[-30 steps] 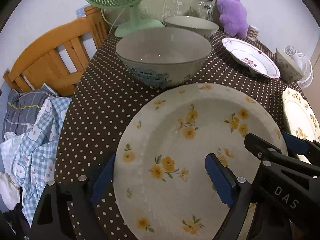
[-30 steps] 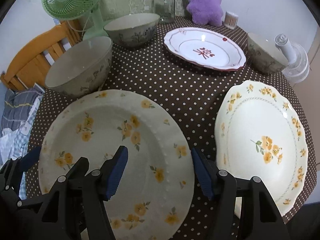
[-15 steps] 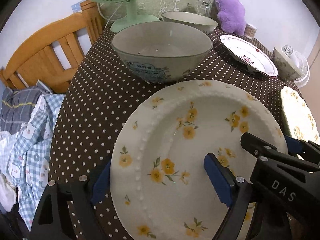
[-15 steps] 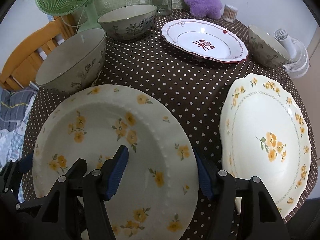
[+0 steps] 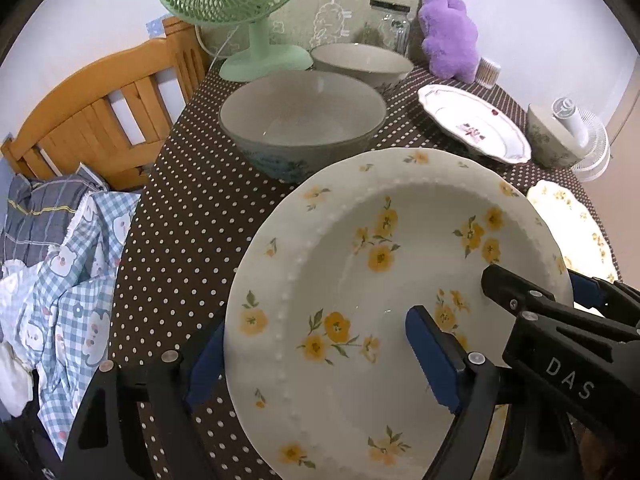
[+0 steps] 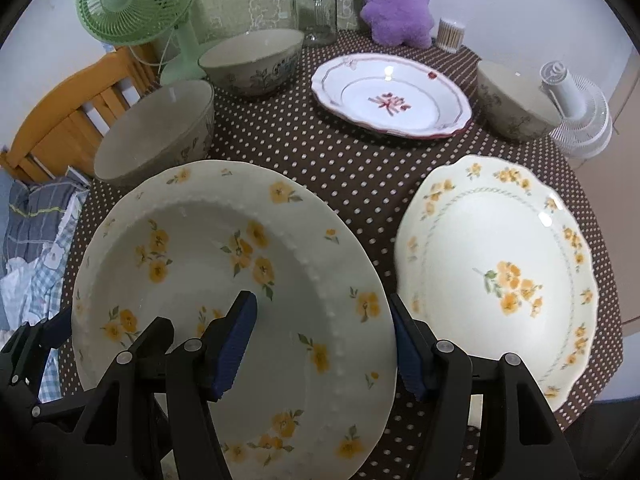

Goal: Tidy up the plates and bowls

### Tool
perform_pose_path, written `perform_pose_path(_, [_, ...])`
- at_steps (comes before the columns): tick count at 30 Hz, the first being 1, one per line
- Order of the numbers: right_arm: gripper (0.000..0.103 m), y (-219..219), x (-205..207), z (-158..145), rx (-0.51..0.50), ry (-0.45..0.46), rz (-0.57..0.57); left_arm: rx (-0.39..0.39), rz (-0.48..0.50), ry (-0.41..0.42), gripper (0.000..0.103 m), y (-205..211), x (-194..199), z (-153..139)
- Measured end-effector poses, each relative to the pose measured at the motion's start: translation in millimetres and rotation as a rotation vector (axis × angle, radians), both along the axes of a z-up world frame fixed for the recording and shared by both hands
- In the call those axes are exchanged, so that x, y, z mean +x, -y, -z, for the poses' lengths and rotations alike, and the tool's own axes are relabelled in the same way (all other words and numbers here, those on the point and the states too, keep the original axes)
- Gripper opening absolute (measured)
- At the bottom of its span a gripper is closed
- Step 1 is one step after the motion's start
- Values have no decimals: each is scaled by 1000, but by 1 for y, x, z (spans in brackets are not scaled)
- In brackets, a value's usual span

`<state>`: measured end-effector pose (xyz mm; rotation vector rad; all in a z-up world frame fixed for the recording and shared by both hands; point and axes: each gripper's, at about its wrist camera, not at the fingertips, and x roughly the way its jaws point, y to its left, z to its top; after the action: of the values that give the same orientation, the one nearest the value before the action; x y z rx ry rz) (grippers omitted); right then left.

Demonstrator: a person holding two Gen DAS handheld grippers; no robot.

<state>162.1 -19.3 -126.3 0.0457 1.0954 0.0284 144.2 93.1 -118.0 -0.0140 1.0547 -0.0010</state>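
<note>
A deep white plate with yellow flowers (image 5: 360, 280) (image 6: 200, 264) is held between both grippers and looks lifted and tilted above the dotted tablecloth (image 6: 320, 152). My left gripper (image 5: 316, 356) grips its left rim, one pad inside, one under. My right gripper (image 6: 324, 340) grips its right rim the same way. A flat scalloped plate with yellow flowers (image 6: 496, 272) lies to the right. A white plate with red trim (image 6: 390, 94) lies behind. Three grey bowls stand near: left (image 6: 156, 128), back (image 6: 252, 60), right (image 6: 516, 100).
A green fan (image 6: 140, 4), a glass jar (image 6: 314, 10), a purple plush toy (image 6: 396, 2) and a toothpick holder (image 6: 450, 34) stand at the back. A white fan (image 6: 580, 116) is at right. A wooden chair (image 5: 100, 108) with checked cloth (image 5: 72, 272) stands left.
The flowered deep plate has risen off the cloth and tilted, with both grippers still on its rims. Both views have drawn back and up a little.
</note>
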Motion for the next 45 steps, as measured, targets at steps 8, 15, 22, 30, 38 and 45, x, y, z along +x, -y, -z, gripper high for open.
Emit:
perform_pose_path(8, [68, 22, -8, -21, -12, 32, -10, -6, -1, 42, 85, 28, -7, -17])
perform_pose_path(15, [68, 52, -14, -29, -10, 50, -5, -1, 7, 55, 85, 58, -9, -25])
perform_pose_path(22, [68, 89, -16, -33, -9, 53, 5, 11, 17, 61, 85, 95, -6, -29])
perform_pose_path(30, [68, 135, -15, -34, -24, 54, 28, -13, 34, 60, 84, 140, 2, -23])
perform_pose_path(38, [68, 181, -13, -28, -23, 39, 63, -12, 68, 46, 84, 182, 10, -18])
perform_pose_path(45, [68, 218, -11, -20, -19, 20, 106, -11, 105, 26, 84, 218, 18, -9])
